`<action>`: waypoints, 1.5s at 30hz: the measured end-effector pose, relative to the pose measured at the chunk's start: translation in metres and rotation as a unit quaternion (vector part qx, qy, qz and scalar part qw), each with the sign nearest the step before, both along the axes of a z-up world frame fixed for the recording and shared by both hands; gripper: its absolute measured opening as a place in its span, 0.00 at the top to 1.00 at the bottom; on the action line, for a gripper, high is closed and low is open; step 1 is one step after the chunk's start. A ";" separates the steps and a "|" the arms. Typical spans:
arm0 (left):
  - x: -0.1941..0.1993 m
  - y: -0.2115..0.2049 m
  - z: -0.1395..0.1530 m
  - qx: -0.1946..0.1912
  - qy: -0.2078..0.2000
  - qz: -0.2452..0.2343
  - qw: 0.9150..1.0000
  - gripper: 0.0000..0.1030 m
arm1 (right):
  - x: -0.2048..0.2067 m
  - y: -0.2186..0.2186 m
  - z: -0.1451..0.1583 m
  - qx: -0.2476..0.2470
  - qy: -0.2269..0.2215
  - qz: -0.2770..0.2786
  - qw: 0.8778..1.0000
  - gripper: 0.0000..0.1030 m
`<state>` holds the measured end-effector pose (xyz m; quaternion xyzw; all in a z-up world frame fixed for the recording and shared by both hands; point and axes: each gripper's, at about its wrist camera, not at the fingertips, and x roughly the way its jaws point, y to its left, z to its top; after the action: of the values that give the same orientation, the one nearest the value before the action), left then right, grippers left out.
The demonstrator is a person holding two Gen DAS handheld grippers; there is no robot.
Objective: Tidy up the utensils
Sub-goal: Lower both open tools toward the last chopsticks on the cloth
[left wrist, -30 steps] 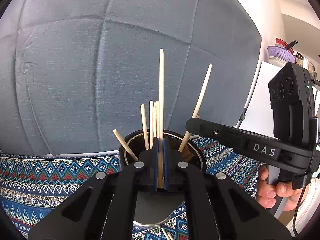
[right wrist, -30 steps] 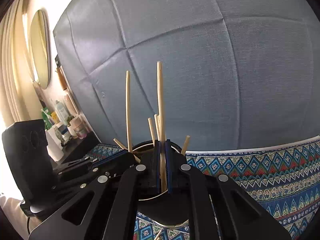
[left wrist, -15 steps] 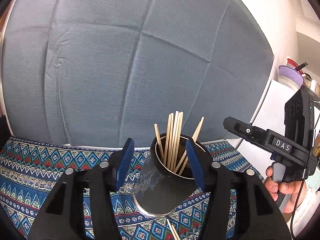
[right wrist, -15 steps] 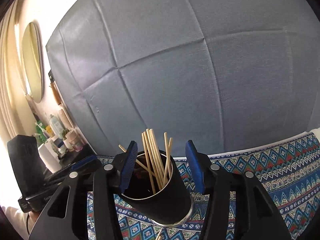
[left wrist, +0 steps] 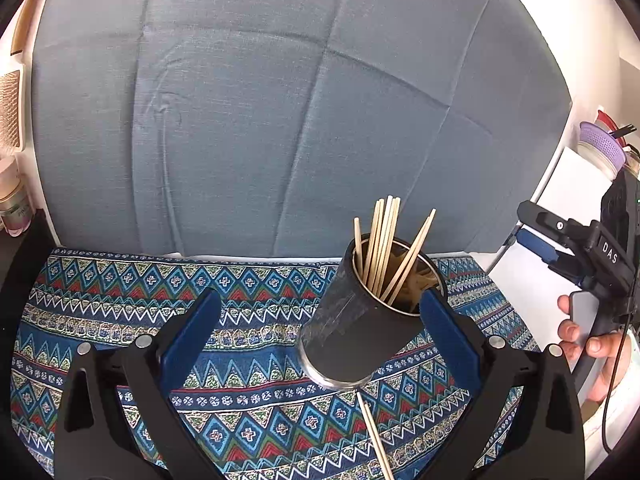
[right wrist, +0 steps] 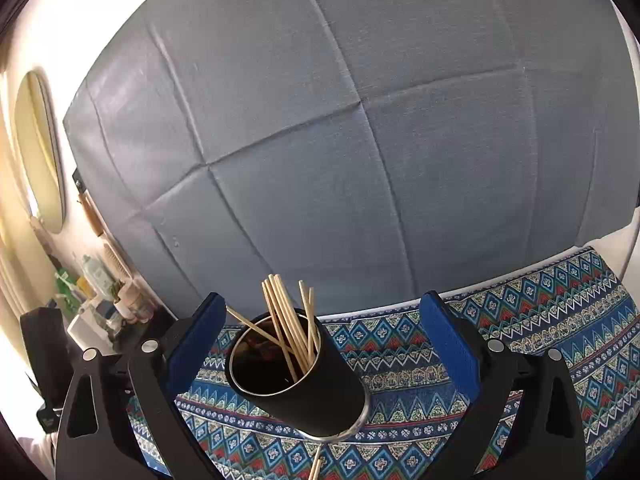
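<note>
A black cylindrical holder (left wrist: 352, 332) with a metal base stands on the patterned blue cloth (left wrist: 120, 308) and holds several wooden chopsticks (left wrist: 384, 244). It also shows in the right wrist view (right wrist: 304, 384) with its chopsticks (right wrist: 288, 320). My left gripper (left wrist: 320, 332) is open and empty, its blue pads either side of and in front of the holder. My right gripper (right wrist: 322, 336) is open and empty, likewise back from the holder; it shows at the right edge of the left wrist view (left wrist: 560, 248). A loose chopstick pair (left wrist: 374, 436) lies on the cloth in front of the holder.
A grey-blue cloth backdrop (left wrist: 280, 120) hangs behind the table. A white shelf with a purple basket (left wrist: 602, 144) stands at the right. Bottles and jars (right wrist: 100, 292) and an oval mirror (right wrist: 40, 152) are at the left.
Both grippers were shut on chopsticks above the holder. They opened, the chopsticks dropped into the holder, and both grippers have drawn back and opened wider.
</note>
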<state>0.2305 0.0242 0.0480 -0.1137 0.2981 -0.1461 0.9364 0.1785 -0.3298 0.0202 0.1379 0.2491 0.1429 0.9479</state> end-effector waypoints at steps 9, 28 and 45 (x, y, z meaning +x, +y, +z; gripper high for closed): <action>-0.019 0.015 -0.014 0.021 0.038 0.004 0.999 0.06 | -0.010 -0.007 0.007 -0.013 0.026 -0.018 0.999 0.07; -0.053 0.001 -0.088 0.048 0.151 0.019 0.987 0.06 | -0.024 0.020 -0.112 -0.099 0.194 0.012 0.976 0.07; -0.076 0.020 -0.128 0.032 0.227 0.045 0.972 0.06 | -0.049 0.056 -0.199 -0.177 0.312 0.045 0.932 0.08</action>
<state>0.1544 0.0441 -0.0798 -0.1271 0.5017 -0.0649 0.8532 0.1299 -0.2733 -0.1791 -0.0063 0.5593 0.0887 0.8242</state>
